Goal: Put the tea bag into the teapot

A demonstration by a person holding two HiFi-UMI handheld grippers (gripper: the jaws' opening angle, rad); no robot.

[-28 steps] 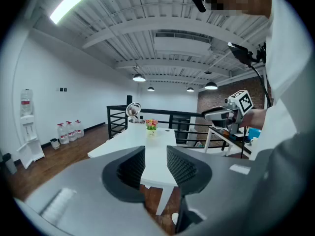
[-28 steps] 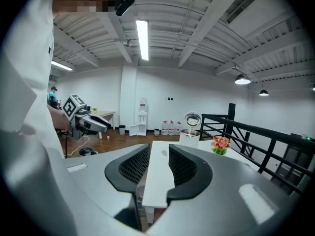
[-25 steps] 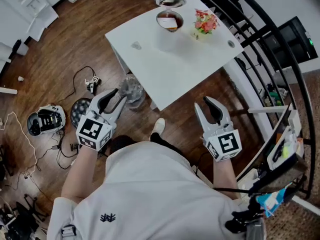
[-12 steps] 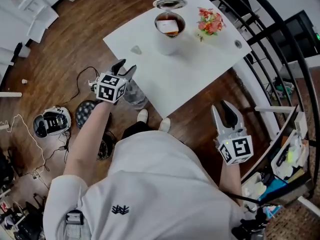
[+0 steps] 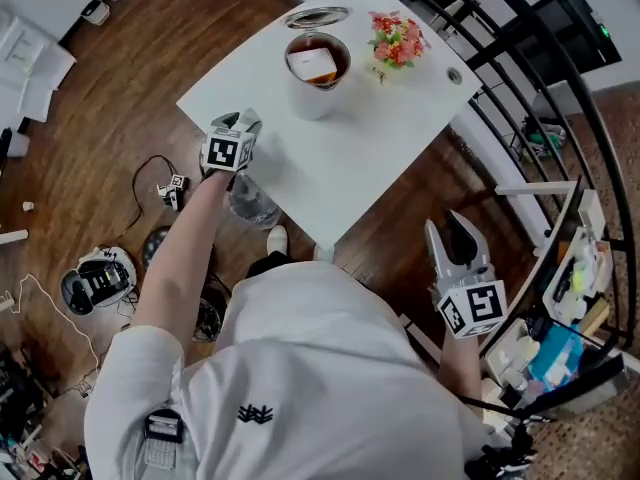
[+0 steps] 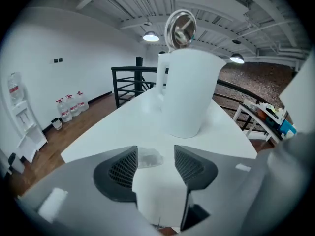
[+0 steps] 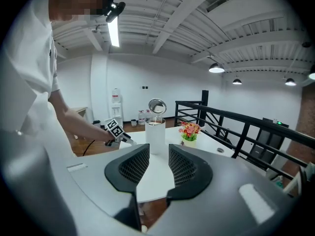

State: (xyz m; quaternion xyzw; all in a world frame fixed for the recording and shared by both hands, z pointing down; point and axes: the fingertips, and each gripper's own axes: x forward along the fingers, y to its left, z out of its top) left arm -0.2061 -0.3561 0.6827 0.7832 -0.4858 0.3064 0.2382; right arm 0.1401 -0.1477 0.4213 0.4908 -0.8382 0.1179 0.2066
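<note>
A white teapot (image 5: 316, 68) stands on the white table (image 5: 350, 158), its hinged lid (image 5: 318, 16) tipped open and a tag lying in its mouth. My left gripper (image 5: 243, 123) reaches over the table's left edge. In the left gripper view its jaws (image 6: 155, 154) are opening, and a small translucent tea bag (image 6: 147, 157) lies flat on the table between the pads, untouched. The teapot (image 6: 189, 92) rises just beyond it. My right gripper (image 5: 455, 236) hangs off the table's near right side, open and empty, and looks at the teapot (image 7: 155, 134) from afar.
A small pot of red flowers (image 5: 395, 40) sits right of the teapot, with a small round disc (image 5: 455, 75) near the table's right edge. A black railing (image 5: 520, 78) runs behind and to the right. A clear bottle (image 5: 250, 200), cables and a device (image 5: 95, 280) lie on the wooden floor.
My left gripper has travelled forward from beside my body to the table's left edge, over the tea bag. The right gripper has stayed low at my right side.
</note>
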